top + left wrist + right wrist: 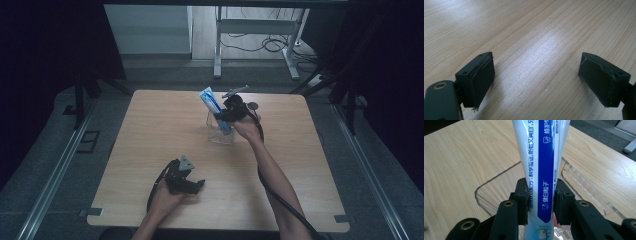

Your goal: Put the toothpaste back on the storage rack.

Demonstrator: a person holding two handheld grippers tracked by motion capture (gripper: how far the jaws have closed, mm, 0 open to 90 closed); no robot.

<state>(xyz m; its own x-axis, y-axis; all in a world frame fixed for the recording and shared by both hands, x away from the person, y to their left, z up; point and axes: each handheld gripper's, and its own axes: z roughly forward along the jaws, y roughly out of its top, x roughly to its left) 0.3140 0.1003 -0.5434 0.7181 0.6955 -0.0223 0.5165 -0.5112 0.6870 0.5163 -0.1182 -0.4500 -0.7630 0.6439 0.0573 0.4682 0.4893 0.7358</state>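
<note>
Between right gripper jaws: toothpaste tube, clamped | left gripper: wide, empty

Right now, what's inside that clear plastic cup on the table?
A blue-and-white toothpaste tube stands in the clear cup, gripped by the right tongs. Its lower end is hidden behind the tongs, so I can't tell whether it touches the bottom.

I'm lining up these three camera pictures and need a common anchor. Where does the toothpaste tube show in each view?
High view: the toothpaste tube stands tilted in the clear cup at the table's far middle, the right gripper on it.
Left gripper view: bare wooden table between the left gripper's open jaws; no tube.
Right gripper view: tube runs up the centre, clamped between the jaws, above the cup.
Shared landmark: the light wooden tabletop.
</note>
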